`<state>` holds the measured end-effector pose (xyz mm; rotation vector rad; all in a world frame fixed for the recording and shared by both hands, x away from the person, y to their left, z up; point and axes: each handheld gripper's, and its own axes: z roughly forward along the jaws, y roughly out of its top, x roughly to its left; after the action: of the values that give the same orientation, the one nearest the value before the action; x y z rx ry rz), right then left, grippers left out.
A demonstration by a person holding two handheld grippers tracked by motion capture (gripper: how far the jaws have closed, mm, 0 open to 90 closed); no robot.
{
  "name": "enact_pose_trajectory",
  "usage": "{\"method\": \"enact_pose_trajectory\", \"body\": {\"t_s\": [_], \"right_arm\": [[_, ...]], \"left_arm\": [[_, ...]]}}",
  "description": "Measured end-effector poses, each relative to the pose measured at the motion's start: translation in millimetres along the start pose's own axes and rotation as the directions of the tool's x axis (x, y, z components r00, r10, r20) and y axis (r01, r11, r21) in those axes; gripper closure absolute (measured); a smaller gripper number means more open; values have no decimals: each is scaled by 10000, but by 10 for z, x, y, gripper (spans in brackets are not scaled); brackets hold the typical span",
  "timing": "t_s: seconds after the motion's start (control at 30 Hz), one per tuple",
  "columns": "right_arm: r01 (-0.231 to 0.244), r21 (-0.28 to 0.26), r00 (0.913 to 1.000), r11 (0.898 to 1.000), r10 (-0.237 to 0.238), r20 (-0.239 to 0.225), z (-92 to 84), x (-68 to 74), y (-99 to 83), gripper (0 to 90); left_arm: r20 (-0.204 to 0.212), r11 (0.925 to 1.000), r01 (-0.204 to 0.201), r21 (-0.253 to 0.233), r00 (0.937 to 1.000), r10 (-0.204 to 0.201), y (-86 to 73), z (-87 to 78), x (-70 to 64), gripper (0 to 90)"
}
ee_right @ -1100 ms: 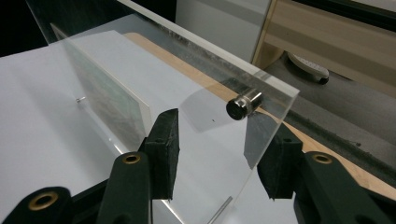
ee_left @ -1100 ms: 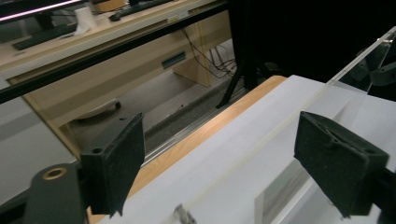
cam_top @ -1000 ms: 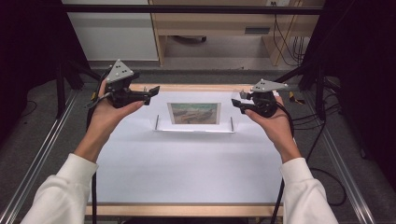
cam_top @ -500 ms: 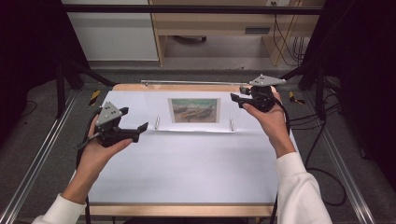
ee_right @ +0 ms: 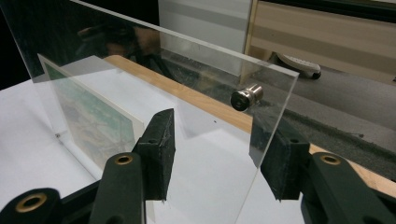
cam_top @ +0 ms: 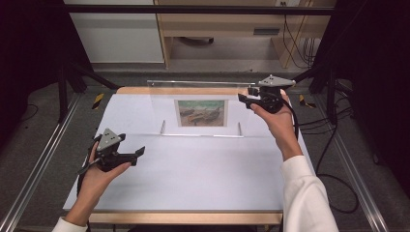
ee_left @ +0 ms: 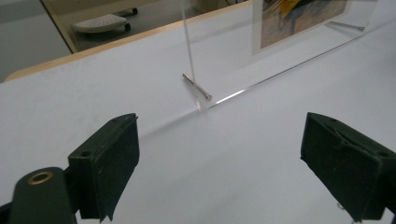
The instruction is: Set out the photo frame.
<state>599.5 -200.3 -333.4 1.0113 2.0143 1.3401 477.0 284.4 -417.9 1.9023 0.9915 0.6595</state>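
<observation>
So the table (cam_top: 193, 179) has a plain white top with a strip of light wood showing along the near and far edges, and it sits inside a metal rail frame. Around it is grey floor with black cables trailing on the right side, a bit of yellow-black tape near both far corners, and a pale wood bench or shelf unit against the back of the room.

The clear acrylic frame (cam_top: 203, 104) stands upright near the far edge, roughly centered, with a small painting print (cam_top: 201, 112) in the middle of it. Two metal pins (ee_left: 197, 87) stick out at its base as feet.

The right gripper (cam_top: 244, 96) is up at the frame's right end. In the right gripper view its jaws sit either side of the panel's edge, near a silver standoff bolt (ee_right: 246, 96), with a visible gap on both sides, so it's around the panel but not clamping it. The jaws sit about halfway apart.

The left gripper (cam_top: 138, 153) hangs low over the table's left side, well apart from the frame, jaws spread wide with nothing between them.
</observation>
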Motion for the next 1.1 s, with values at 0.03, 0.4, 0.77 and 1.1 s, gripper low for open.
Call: {"method": "enact_pose_trajectory", "body": {"t_s": [0.03,0.4,0.77,1.1], "right_arm": [[5,-7,10000,10000,-5,-2,1,-1,0,500],[-205,-101,9997,9997,206,114,79,-29,9,479],[-334,-15,9993,9994,334,177,122,-32,31,449],[-236,101,9989,9997,232,397,154,1,42,343]], "left_arm": [[109,9999,170,4,9998,-170,-24,11,11,116],[-81,9983,51,579,10000,-46,-228,119,82,116],[-336,9971,74,760,9994,-49,-300,116,144,117],[-394,9964,129,842,9992,-96,-340,97,179,117]]}}
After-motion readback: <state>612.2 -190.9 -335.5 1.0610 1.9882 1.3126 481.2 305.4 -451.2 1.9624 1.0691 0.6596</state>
